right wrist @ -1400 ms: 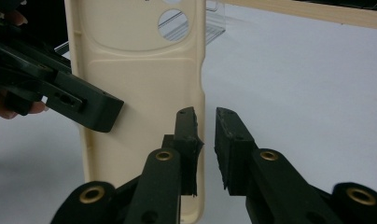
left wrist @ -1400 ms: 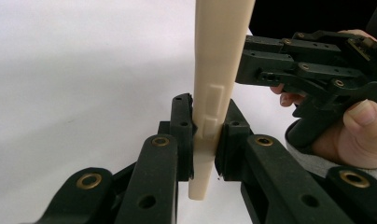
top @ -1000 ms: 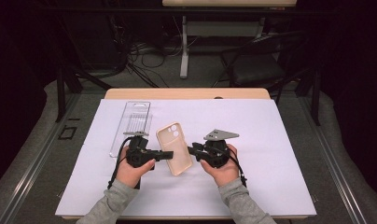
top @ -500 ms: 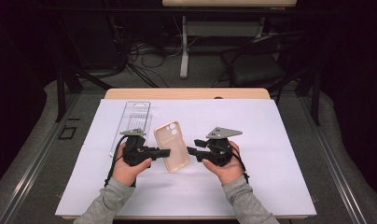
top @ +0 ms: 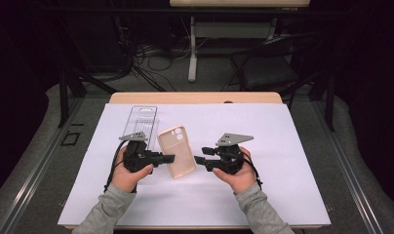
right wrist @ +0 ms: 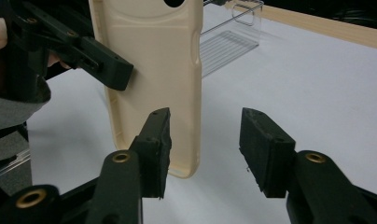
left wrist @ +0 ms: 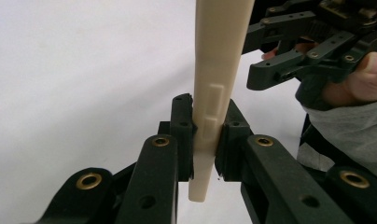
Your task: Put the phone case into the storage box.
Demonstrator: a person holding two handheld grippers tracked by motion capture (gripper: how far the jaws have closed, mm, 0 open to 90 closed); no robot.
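Note:
A cream phone case is held above the white table cover, tilted, its camera cutout at the far end. My left gripper is shut on the case's left edge; in the left gripper view the case stands edge-on, pinched between both pads. My right gripper is open just right of the case, not touching it. In the right gripper view the case hangs ahead of the left jaw, and the gap of my right gripper is empty.
A clear plastic package lies flat on the white cover behind my left hand, also seen as the clear package beyond the case. The wooden table edge runs along the far side. Chairs and cables stand beyond.
The case has been lifted and turned more upright in the left gripper. The right gripper has let go and drawn back a little to the right.

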